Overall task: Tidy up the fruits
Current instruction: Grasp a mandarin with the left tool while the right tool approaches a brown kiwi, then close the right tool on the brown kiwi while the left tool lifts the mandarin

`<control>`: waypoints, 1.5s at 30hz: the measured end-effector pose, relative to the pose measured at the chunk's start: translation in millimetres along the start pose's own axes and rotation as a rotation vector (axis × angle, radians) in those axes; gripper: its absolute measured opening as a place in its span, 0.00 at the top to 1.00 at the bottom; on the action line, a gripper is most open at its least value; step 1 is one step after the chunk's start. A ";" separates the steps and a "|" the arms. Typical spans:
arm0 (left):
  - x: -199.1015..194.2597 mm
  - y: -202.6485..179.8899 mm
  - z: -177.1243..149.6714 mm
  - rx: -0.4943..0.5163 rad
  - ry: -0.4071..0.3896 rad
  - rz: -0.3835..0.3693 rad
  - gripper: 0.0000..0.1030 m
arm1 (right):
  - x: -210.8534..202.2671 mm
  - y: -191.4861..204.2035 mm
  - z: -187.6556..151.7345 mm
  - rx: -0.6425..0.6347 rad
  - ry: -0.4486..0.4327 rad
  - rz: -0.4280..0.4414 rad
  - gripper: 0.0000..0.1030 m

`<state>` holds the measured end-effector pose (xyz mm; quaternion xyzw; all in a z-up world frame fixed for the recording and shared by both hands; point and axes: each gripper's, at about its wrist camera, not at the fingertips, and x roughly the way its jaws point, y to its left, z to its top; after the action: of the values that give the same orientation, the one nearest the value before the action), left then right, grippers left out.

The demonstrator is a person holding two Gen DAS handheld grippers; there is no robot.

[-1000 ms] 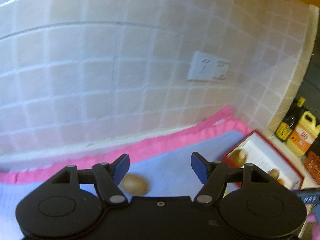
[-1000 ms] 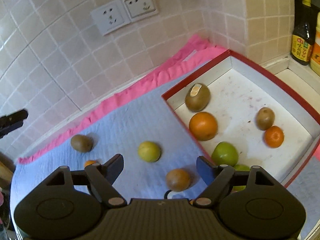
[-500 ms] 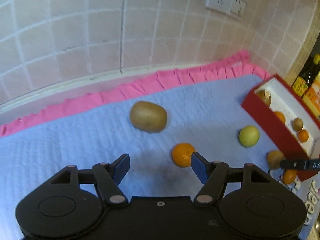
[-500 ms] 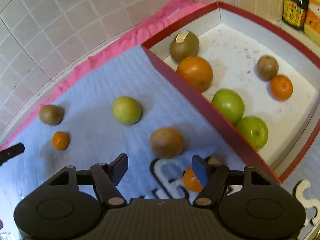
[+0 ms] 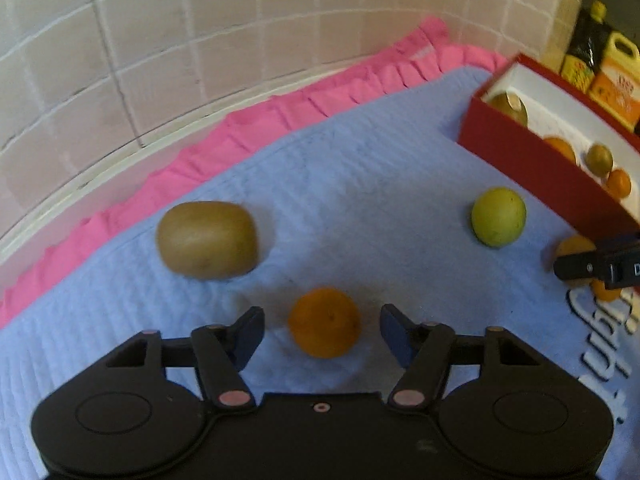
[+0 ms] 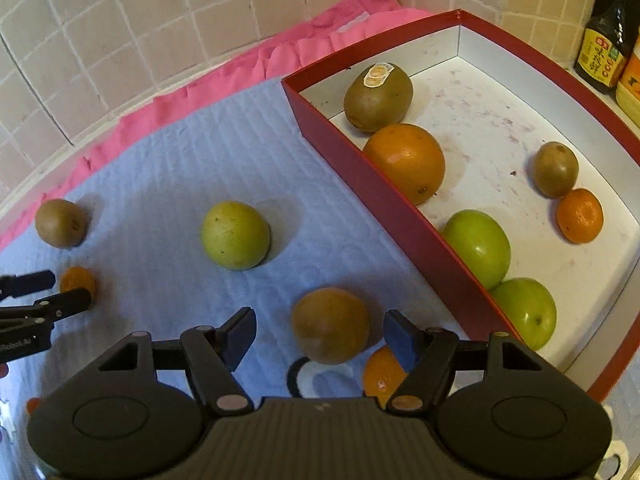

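My left gripper (image 5: 322,330) is open, its jaws on either side of a small mandarin (image 5: 324,322) on the blue mat, not touching it. A kiwi (image 5: 207,239) lies just beyond, a green fruit (image 5: 498,216) to the right. My right gripper (image 6: 320,334) is open around a brown kiwi (image 6: 330,325), apart from it. A small orange (image 6: 380,372) sits under its right finger. The red box (image 6: 400,200) holds several fruits: a stickered kiwi (image 6: 378,96), an orange (image 6: 405,162), two green fruits (image 6: 478,246), a kiwi and a mandarin (image 6: 580,215).
The blue mat (image 6: 168,168) lies over a pink cloth (image 6: 248,64) against the tiled wall. A soy sauce bottle (image 6: 604,40) and a yellow oil jug (image 5: 614,76) stand beyond the box. A green fruit (image 6: 235,235) and a kiwi (image 6: 60,223) lie on the mat.
Both grippers tilted down and came closer to the mat. The left now straddles the mandarin; the right now straddles the brown kiwi. Both stayed open.
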<state>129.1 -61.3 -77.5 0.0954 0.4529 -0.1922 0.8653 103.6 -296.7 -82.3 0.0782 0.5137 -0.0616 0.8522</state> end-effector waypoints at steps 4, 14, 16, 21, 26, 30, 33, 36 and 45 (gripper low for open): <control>9.5 -1.1 -1.1 -0.010 0.016 -0.006 0.46 | 5.3 -0.3 2.6 -0.004 0.006 -0.007 0.33; 10.4 0.5 -2.3 -0.031 0.006 0.007 0.54 | 10.9 0.8 6.3 -0.028 0.025 0.001 0.36; 10.0 -1.4 -2.5 -0.028 0.004 0.015 0.55 | 11.2 2.7 5.7 -0.049 0.028 -0.008 0.41; 6.9 -2.0 -0.3 -0.030 0.001 0.016 0.55 | 10.5 1.3 5.9 -0.060 0.033 -0.008 0.58; -3.7 -7.7 3.6 -0.053 -0.012 0.065 0.55 | 2.0 -4.2 2.9 -0.026 0.035 0.054 0.58; -18.9 -14.0 7.4 -0.078 -0.040 0.063 0.55 | -17.3 -1.4 0.1 -0.027 0.010 0.106 0.58; -36.1 -28.0 17.1 -0.040 -0.085 0.077 0.55 | -40.2 -1.5 1.7 -0.042 -0.037 0.133 0.58; -55.5 -44.0 34.6 0.000 -0.148 0.075 0.55 | -66.3 -8.3 7.3 -0.044 -0.100 0.145 0.59; -100.4 -101.0 105.2 0.103 -0.369 0.036 0.55 | -141.5 -74.5 30.5 0.043 -0.291 0.069 0.58</control>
<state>113.6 -164.0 65.9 0.1107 0.2744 -0.2137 0.9310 50.5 -372.2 51.8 0.1041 0.3805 -0.0540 0.9173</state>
